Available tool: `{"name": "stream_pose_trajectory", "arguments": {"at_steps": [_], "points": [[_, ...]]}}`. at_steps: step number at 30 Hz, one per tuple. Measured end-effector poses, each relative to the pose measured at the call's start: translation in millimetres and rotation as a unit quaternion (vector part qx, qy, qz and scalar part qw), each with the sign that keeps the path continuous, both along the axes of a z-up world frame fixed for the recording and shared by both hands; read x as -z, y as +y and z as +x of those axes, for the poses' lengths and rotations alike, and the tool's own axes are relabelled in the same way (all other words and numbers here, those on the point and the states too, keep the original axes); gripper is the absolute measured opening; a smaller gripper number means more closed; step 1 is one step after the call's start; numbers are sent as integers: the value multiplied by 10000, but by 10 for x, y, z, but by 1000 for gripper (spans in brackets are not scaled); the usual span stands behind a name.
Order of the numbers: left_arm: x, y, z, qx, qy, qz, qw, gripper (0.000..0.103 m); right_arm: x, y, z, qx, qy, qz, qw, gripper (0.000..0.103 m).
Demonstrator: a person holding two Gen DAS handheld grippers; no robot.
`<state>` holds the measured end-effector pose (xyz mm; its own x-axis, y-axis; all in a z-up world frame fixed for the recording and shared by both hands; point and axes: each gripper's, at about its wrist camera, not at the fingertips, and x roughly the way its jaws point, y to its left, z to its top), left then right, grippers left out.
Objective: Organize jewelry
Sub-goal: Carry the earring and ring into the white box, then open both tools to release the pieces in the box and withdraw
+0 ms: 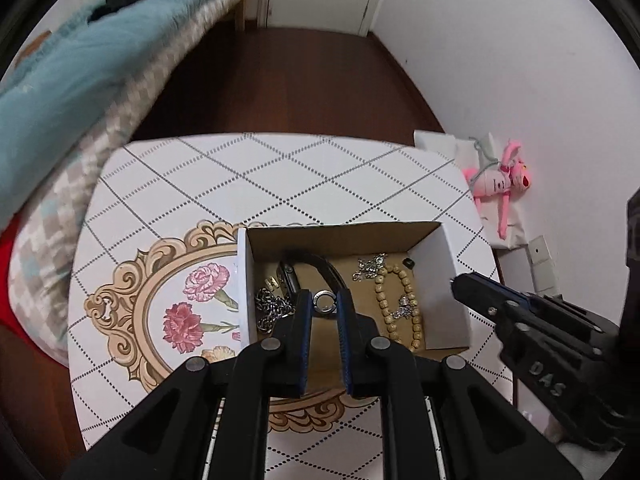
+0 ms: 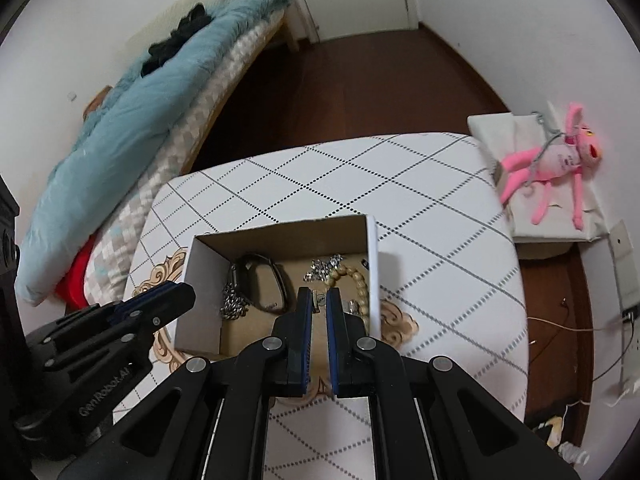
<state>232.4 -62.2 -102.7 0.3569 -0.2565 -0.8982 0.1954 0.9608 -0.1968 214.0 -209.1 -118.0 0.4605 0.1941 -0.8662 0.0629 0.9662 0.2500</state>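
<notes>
1. Left gripper (image 1: 324,300): jaws part-open, empty, poised just above the ring (image 1: 324,302) for a straddle pick.
2. Right gripper (image 2: 319,300): narrow gap, holding nothing.
3. Jewelry all sits in the cardboard box (image 1: 448,280) directly ahead; bead bracelet (image 1: 400,304) just right of the left fingers.

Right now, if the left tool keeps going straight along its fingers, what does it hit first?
Probably the silver ring, framed between the open left tool fingers inside the cardboard box. The black strap lies just beyond. Depth is unclear; it may meet the box floor first.
</notes>
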Motion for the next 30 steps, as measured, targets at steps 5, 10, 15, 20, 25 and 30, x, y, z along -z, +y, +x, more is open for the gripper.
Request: {"name": "stream_pose_trajectory", "arguments": {"at_steps": [5,10,15,20,25,30], "points": [[12,-1,149,-34,245,201,9995,13,196,33,276,-266,476,-109,9984,8],[-131,71,166,-192,-53,454,9988,71,239,-8,383,-256,773,-231,9964,27],[-198,208,179,-379,-200,640,9970,80,82,-49,346,-217,632,-299,9973,52],[-121,306,86,-528,-299,874,9943,102,24,-57,278,-143,626,-661,9957,89],[79,325,-51,-532,-230,1079,9925,102,113,-54,140,-31,740,-1165,9904,100],[216,329,-162,-546,-119,1177,9915,102,218,-44,8,42,763,-1406,9871,102]]}}
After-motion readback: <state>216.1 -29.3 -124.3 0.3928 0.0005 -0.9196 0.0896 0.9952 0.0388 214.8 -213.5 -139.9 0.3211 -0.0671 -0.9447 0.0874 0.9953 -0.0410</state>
